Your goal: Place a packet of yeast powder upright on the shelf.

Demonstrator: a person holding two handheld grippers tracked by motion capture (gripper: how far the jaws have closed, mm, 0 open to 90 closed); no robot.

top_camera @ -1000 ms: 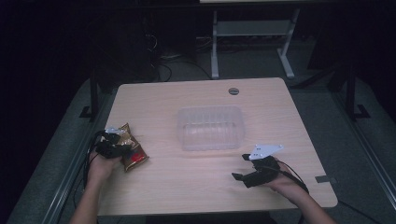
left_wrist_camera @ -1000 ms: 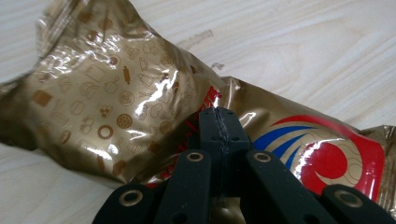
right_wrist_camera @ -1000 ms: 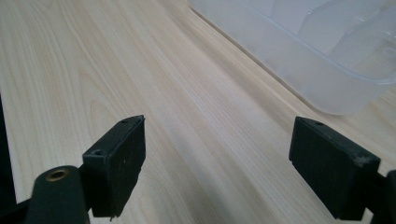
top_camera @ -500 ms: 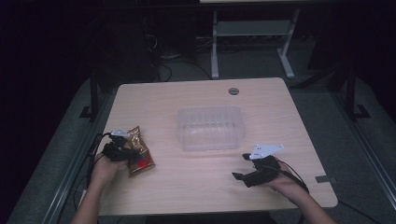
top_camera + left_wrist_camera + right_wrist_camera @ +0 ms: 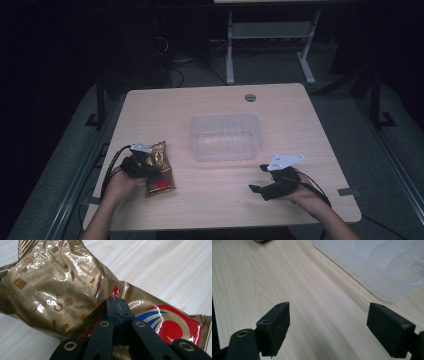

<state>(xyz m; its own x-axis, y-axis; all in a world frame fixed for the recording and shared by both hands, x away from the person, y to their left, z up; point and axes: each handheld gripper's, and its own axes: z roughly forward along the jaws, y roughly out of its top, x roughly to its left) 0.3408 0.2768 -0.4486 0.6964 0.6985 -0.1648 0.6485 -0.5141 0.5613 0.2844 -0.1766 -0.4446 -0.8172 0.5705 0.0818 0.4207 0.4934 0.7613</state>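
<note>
Left tongs [image 5: 150, 167] sit at the near-left part of the tabletop [image 5: 215, 205], held in the person's left hand [image 5: 120, 182]. In the left gripper view the two black jaws are pressed together on a fold of the gold snack bag [image 5: 62, 290], so the film is pinched between the pads. The bag is crinkled foil, gold with small brown line drawings, and has a red, white and blue emblem [image 5: 172, 322] at one end. In the high view the bag [image 5: 159, 167] lies at the near-left of the tabletop, red mark toward the near edge, well apart from the clear plastic container [image 5: 226, 136] in the middle.

Right tongs [image 5: 261, 182] rest at the near-right, in the right hand [image 5: 305, 192], with a grey three-cornered plate [image 5: 284, 161] on top. In the right gripper view the jaws stand spread wide over bare wood with nothing between them. The container's rounded corner [image 5: 387, 267] lies beyond them at far right.
</note>
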